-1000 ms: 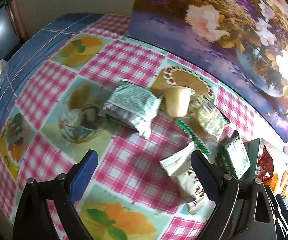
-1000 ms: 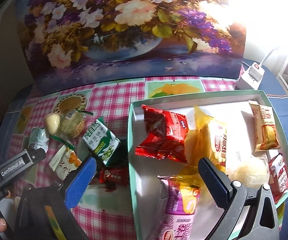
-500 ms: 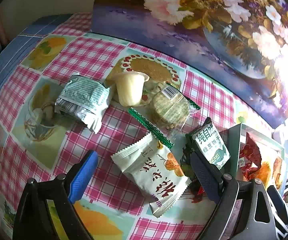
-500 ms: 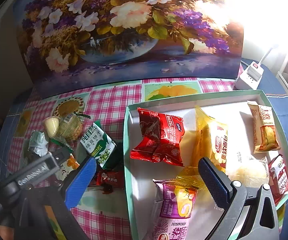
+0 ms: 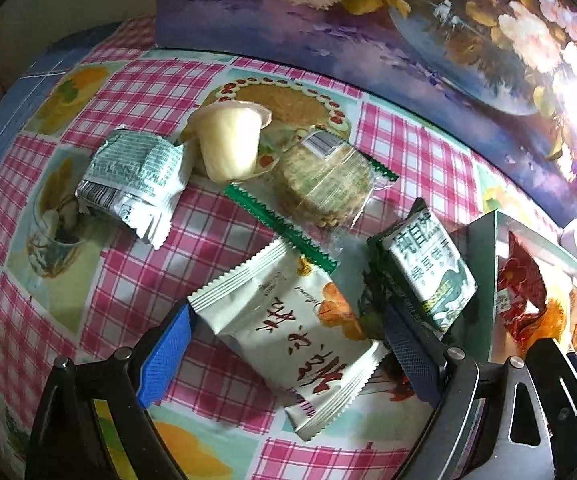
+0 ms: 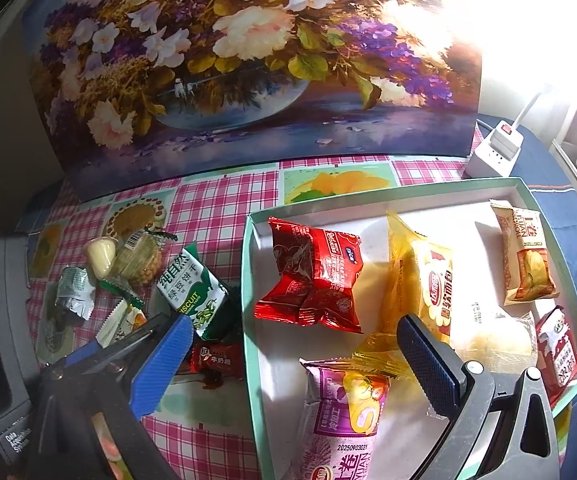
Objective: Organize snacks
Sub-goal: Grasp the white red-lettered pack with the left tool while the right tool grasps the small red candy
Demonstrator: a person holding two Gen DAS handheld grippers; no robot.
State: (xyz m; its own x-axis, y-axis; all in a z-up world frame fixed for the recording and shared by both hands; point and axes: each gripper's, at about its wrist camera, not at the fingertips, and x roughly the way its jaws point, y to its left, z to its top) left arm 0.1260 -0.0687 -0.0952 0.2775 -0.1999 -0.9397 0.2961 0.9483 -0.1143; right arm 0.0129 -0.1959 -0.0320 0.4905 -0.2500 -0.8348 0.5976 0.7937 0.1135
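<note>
We hold the left gripper (image 5: 286, 354) wide apart over the white snack packet (image 5: 288, 332), which lies flat on the checked desk (image 5: 136, 264) just left of the tray (image 6: 250, 280); the blue pads straddle it without pressing. The right gripper (image 6: 294, 360) hangs wide and empty above the tray's near edge, over the purple roll pack (image 6: 340, 424).

The risk we see is crowding. The green biscuit pack (image 5: 428, 276) sits just beside our right-hand pad, and the clear-wrapped cookie's (image 5: 320, 184) green seam touches the packet's far corner, so closing could pinch a neighbour or drag it along. The packet is slick and flat, so we could also catch only its crimped edge and lose it.

Our left view shows the pads against the packet's sides and the jelly cup (image 5: 230, 142) and silver pouch (image 5: 136, 184) beyond. Only the right view shows the tray's contents and a small dark red candy (image 6: 212, 358) near the tray wall.
</note>
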